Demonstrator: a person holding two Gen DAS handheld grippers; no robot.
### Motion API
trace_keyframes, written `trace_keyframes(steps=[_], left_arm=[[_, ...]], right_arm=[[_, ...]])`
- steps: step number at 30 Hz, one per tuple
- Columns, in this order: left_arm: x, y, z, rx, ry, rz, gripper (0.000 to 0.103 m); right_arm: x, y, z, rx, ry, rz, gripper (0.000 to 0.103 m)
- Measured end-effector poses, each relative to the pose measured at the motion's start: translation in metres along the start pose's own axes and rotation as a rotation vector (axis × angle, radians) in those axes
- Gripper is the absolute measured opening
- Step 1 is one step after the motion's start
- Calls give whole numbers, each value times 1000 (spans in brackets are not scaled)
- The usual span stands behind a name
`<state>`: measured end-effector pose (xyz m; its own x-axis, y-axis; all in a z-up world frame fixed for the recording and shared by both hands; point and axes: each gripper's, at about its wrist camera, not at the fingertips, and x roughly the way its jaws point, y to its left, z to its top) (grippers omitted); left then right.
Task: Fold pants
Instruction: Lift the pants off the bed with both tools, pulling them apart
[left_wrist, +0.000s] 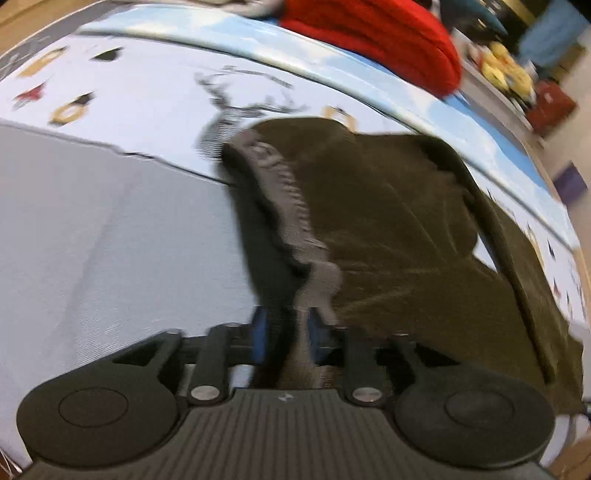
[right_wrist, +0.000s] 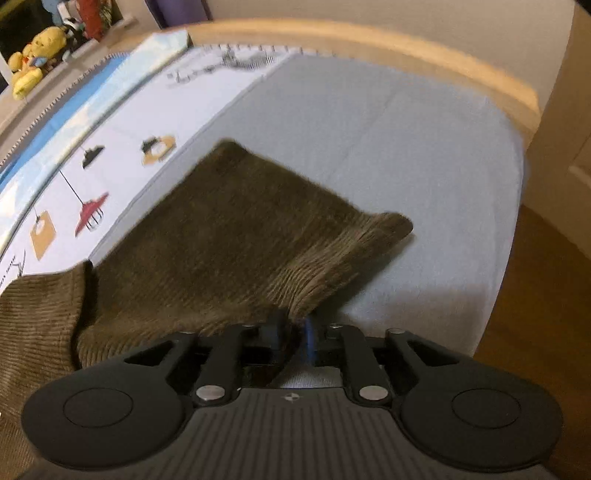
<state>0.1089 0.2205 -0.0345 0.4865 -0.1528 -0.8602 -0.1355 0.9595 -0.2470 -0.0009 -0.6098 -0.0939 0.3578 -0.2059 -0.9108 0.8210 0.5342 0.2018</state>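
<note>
Brown corduroy pants (left_wrist: 399, 229) lie on the bed. In the left wrist view my left gripper (left_wrist: 286, 332) is shut on the grey elastic waistband (left_wrist: 280, 188), which runs up and away from the blue pads (left_wrist: 259, 334). In the right wrist view my right gripper (right_wrist: 295, 332) is shut on the edge of a pant leg (right_wrist: 236, 236), lifted and stretched away from me over the sheet. More of the pants (right_wrist: 37, 317) bunches at the lower left.
The bed has a pale grey sheet (right_wrist: 388, 147) and a white quilt with printed lamps (left_wrist: 122, 85). A red knitted item (left_wrist: 373, 33) lies at the far edge. A wooden bed frame (right_wrist: 369, 40), yellow plush toy (right_wrist: 33, 55) and wood floor (right_wrist: 535, 332) surround it.
</note>
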Motion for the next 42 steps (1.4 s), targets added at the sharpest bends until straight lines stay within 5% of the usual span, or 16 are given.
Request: trace_keyframes(steps=[6, 11, 14, 18, 22, 26, 29, 32, 38, 42], left_arm=[[46, -28, -2, 35, 103, 58, 72], [71, -40, -5, 101, 171, 125, 73], [72, -54, -10, 226, 156, 157, 50], [51, -55, -9, 264, 102, 138, 29], [14, -50, -8, 286, -17, 112, 27], [-7, -33, -17, 286, -36, 194, 27], [2, -12, -23, 238, 99, 257, 27], [10, -13, -30, 281, 181, 272, 28], [6, -17, -35, 280, 182, 282, 46], [11, -15, -26, 261, 158, 336, 68]], right_arm=[[25, 3, -4, 32, 85, -1, 48], [32, 8, -1, -23, 90, -10, 46], [28, 7, 3, -51, 56, -16, 9], [0, -5, 13, 3, -70, 51, 7], [-20, -6, 18, -17, -129, 111, 7], [-6, 2, 5, -160, 51, 69, 7], [6, -11, -3, -138, 189, 32, 6], [5, -17, -5, -158, 206, -6, 6], [-1, -18, -1, -109, 216, -7, 8], [-29, -16, 3, -140, 72, -98, 18]])
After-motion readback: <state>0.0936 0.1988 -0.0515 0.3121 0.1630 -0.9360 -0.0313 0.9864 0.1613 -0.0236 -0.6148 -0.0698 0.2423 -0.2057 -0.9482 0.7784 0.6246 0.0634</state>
